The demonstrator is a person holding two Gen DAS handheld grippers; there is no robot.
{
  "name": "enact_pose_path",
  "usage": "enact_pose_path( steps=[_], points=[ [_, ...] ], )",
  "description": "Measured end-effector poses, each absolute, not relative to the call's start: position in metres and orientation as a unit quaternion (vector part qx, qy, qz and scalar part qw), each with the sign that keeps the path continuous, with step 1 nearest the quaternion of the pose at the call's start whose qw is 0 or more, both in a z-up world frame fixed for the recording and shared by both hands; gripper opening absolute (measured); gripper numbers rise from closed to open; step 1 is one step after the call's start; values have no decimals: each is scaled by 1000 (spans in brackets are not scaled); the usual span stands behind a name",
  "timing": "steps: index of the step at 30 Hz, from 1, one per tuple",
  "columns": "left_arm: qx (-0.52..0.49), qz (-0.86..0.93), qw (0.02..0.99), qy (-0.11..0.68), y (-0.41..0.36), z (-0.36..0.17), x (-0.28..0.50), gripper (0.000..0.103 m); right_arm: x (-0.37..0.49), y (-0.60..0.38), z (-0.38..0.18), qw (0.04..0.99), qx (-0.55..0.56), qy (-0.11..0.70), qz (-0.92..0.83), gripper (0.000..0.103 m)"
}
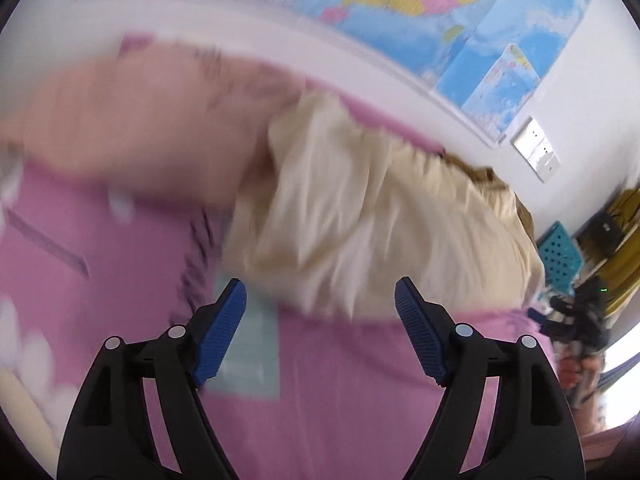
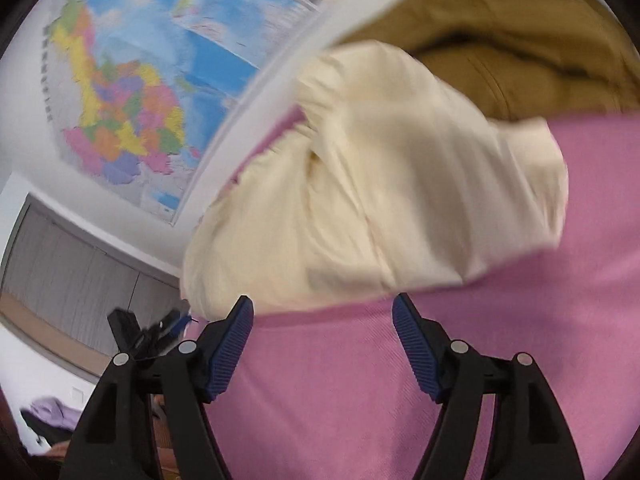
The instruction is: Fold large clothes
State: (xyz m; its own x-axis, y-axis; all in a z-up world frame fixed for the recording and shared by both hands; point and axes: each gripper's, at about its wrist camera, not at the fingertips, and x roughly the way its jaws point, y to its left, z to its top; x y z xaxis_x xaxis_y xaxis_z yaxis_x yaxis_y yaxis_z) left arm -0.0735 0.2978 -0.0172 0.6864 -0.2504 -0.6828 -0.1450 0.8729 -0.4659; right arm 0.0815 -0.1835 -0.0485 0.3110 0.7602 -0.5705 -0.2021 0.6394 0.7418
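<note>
- My left tongs are spread wide at the bottom of the frame, pinching nothing.
- My right tongs are spread too, empty.
- The cream garment lies bunched mid-frame on the pink sheet, just beyond both sets of tips.
- A brown garment sits upper right in the right view, touching the cream one.
- A map hangs on the white wall, upper left in the right view.
- A teal crate shows at the left view's right edge.

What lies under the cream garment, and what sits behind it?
The cream garment lies on a pink sheet. Behind it sits a brown garment, partly covered by its far edge. A map hangs on the wall beyond. What the cream fabric covers beneath itself cannot be seen.
</note>
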Motion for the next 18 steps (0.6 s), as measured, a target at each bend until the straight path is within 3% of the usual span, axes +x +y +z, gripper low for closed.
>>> enact_pose_path(
  steps=[5, 10, 14, 15, 16, 17, 18],
  points=[
    [-306, -58, 849, 427, 281, -56, -47, 77, 95, -169, -72, 751, 327, 496, 287, 77],
    [-335, -83, 842, 414, 275, -58, -22, 81, 102, -157, -72, 770, 346, 470, 260, 90],
    [-357, -75, 835, 411, 275, -63, -3, 77, 108, -147, -74, 790, 351, 449, 224, 92],
    [-362, -72, 833, 413, 275, -63, -1, 69, 111, -143, -72, 797, 342, 448, 217, 84],
    [-366, -73, 830, 414, 275, -63, 0, 62, 113, -140, -71, 803, 335, 447, 207, 66],
    [-368, -74, 830, 413, 276, -61, 0, 43, 115, -140, -70, 802, 339, 443, 214, 54],
    [-370, -75, 830, 411, 276, -59, -1, 31, 115, -142, -69, 797, 345, 440, 230, 31]
  ],
)
